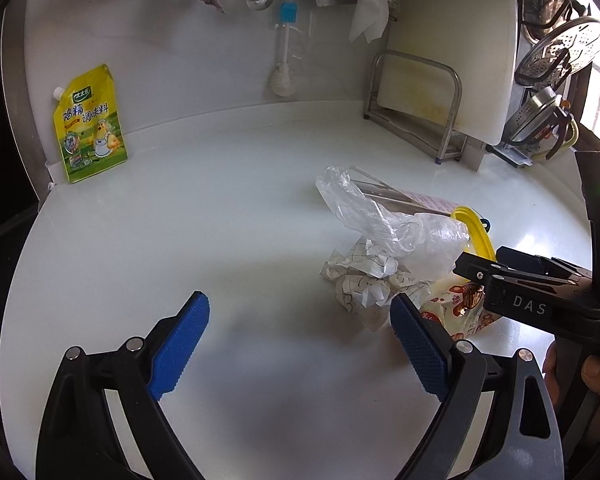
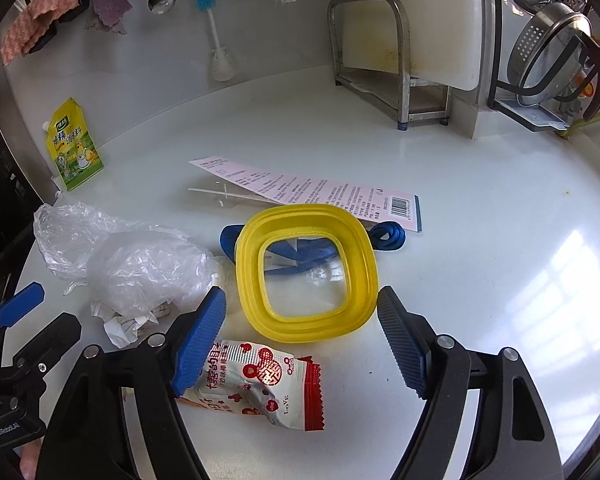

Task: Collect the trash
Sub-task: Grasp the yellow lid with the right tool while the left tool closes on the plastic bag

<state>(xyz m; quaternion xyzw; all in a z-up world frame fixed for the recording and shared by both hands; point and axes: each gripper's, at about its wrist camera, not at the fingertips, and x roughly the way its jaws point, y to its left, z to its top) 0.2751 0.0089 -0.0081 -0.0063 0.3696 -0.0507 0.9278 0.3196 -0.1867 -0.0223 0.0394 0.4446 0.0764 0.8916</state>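
Right wrist view shows the right gripper (image 2: 300, 344) with fingers spread, empty, over the yellow lid (image 2: 306, 270) and snack wrapper (image 2: 260, 384), seemingly picking a first piece; the left gripper (image 1: 300, 344) also hangs released, so next comes lowering and closing.

Plastic bags (image 2: 140, 264): one
Crumpled papers (image 1: 364, 280): one
Snack wrappers (image 2: 260, 388): one
Yellow lids (image 2: 306, 272): one
Pink leaflets (image 2: 312, 192): one
Seasoning pouches (image 1: 90, 124): one
Blue straps (image 2: 388, 236): one

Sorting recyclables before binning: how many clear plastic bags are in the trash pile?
1. A crumpled clear plastic bag lies left of the yellow lid, resting on crumpled paper. More could be hidden beneath it.
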